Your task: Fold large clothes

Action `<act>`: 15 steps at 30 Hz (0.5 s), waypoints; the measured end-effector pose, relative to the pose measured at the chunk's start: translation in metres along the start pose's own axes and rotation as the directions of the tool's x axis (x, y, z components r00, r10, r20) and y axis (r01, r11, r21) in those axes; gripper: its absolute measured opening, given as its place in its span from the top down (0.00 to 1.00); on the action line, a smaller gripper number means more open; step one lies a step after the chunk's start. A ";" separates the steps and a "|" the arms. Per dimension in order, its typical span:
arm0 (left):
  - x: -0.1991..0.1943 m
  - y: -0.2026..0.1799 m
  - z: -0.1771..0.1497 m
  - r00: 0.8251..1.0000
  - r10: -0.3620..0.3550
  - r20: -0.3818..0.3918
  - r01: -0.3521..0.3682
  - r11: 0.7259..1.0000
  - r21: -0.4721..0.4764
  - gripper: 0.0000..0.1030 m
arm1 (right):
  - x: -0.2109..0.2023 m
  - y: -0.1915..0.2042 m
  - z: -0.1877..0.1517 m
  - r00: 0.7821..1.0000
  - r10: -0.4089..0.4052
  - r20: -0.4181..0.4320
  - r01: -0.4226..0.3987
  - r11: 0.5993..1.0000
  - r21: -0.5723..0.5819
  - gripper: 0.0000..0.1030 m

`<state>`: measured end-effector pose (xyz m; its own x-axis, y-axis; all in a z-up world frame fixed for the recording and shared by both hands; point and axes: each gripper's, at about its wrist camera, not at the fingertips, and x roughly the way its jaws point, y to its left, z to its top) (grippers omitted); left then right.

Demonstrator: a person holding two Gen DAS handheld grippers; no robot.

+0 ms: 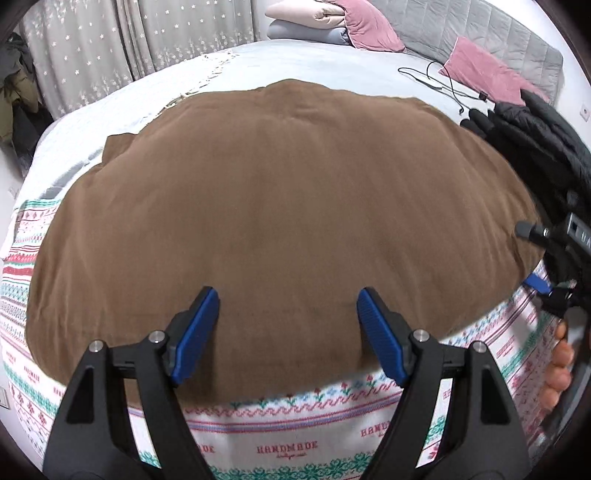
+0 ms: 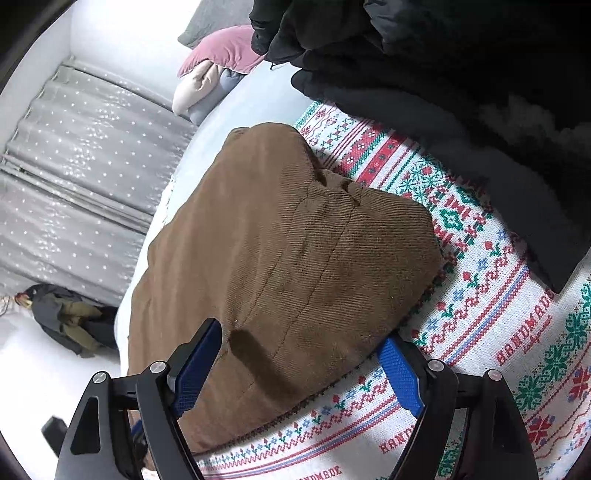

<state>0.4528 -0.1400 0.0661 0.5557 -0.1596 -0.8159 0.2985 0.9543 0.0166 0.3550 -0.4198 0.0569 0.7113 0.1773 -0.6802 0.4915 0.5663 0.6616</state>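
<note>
A large brown corduroy garment (image 1: 280,221) lies spread flat on a patterned white blanket (image 1: 280,421) on the bed. My left gripper (image 1: 288,332) is open and empty, hovering over the garment's near edge. My right gripper (image 2: 303,365) is open and empty over the garment's near right corner (image 2: 288,258). In the left wrist view the right gripper (image 1: 554,266) shows at the right edge beside the garment, with the holder's fingers (image 1: 559,365) below it.
A dark jacket (image 1: 543,144) lies on the bed right of the garment and shows large in the right wrist view (image 2: 461,92). Pink pillows (image 1: 484,74), folded bedding (image 1: 310,22) and a black cable (image 1: 443,81) lie at the headboard. Curtains (image 1: 110,44) hang at the far left.
</note>
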 end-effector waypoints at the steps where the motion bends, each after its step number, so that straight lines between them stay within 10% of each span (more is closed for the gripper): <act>1: 0.001 -0.001 -0.004 1.000 0.009 0.006 -0.009 1.000 0.003 0.23 | 0.000 0.000 0.000 1.000 -0.001 0.003 0.001 1.000 -0.003 0.18; 12: -0.018 0.015 -0.017 1.000 -0.018 0.016 0.018 0.999 -0.030 0.23 | 0.005 0.003 0.001 0.996 0.039 0.075 -0.041 0.999 0.033 0.22; 15: -0.036 0.056 -0.024 0.999 -0.028 0.038 0.032 0.991 -0.132 0.23 | 0.004 0.009 0.000 0.995 0.004 0.099 -0.005 1.000 0.014 0.55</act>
<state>0.4311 -0.0743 0.0824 0.5760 -0.1954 -0.7938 0.2116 0.9736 -0.0861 0.3626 -0.4141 0.0598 0.7595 0.0988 -0.6430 0.4949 0.5538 0.6696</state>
